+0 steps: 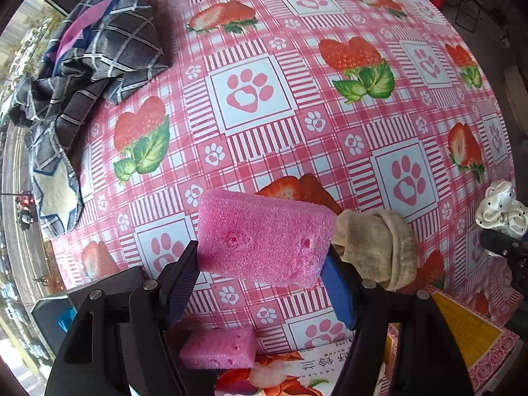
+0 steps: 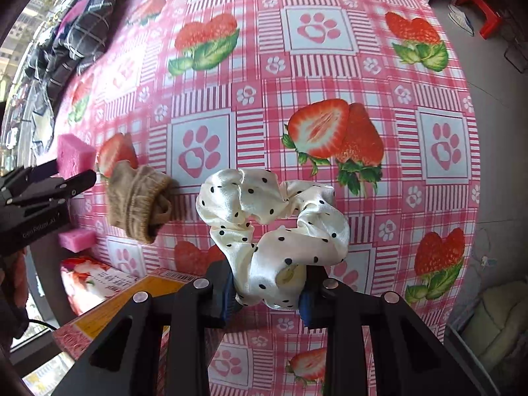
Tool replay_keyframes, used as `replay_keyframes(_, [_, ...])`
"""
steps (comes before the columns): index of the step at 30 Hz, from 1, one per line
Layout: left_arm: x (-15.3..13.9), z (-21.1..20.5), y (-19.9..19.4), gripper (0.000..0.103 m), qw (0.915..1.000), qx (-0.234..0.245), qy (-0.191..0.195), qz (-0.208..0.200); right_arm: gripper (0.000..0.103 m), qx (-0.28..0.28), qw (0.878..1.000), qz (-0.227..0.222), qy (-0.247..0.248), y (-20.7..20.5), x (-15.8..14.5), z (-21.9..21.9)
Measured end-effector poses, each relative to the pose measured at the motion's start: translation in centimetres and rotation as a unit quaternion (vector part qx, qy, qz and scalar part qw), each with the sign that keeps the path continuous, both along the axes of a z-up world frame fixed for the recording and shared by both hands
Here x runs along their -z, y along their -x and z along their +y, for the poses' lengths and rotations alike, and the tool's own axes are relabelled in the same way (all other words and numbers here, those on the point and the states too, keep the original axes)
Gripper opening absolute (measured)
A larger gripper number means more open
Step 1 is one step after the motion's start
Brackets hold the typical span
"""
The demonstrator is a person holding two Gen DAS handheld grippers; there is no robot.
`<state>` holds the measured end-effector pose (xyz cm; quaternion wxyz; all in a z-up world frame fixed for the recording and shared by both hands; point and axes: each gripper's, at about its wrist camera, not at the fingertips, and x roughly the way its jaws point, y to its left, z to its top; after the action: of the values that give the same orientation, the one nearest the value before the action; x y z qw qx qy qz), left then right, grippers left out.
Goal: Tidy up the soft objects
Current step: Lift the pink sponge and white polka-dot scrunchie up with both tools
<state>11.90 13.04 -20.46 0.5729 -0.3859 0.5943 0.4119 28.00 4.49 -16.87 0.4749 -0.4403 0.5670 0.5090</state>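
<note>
The left gripper [image 1: 260, 283] points down at the counter [image 1: 330, 105], which is covered by a pink checked cloth printed with strawberries and paw marks. Its jaws pinch a pink rectangular foam sponge [image 1: 264, 237] by its two short ends; the sponge hangs clear of the cloth and is tilted. A beige knitted sock [image 1: 379, 247], rolled into a bundle, lies on the counter just beside the sponge's right end. A second, smaller pink foam sponge [image 1: 219, 349] shows below the held sponge, between the gripper's arms, next to a printed cardboard box [image 1: 468, 336] at the near edge.

The right gripper [image 2: 269, 297] also points down. Its jaws pinch a cream satin scrunchie with black dots [image 2: 274, 227] at its lower fold; the rest of the scrunchie fans out ahead of the jaws, above the cloth. In the right wrist view the beige sock lies left of the scrunchie, and the left gripper with its pink sponge appears further left.

A crumpled dark grey checked cloth bundle [image 1: 82, 76] lies at the far left corner of the counter, well apart from the sock.
</note>
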Motion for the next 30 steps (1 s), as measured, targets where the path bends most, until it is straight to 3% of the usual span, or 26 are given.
replay_keyframes(5, [-3.9,-1.7,1.0,0.073,0.9990,-0.026,-0.029,-0.020,0.031,0.012,1.000,0.011,-0.019,-0.3,-2.8,-0.7])
replay_keyframes(15, [-11.9,-9.1,2.8,0.073,0.9948,-0.047,-0.060,-0.068,0.031,0.024,0.998,0.024,-0.053,-2.5,-7.9,-2.2])
replay_keyframes(30, [-16.2,-15.9,7.6,0.073,0.9885,-0.075,-0.091,-0.094,0.031,-0.012,0.996,0.026,-0.081,2.8,-12.8,-5.2])
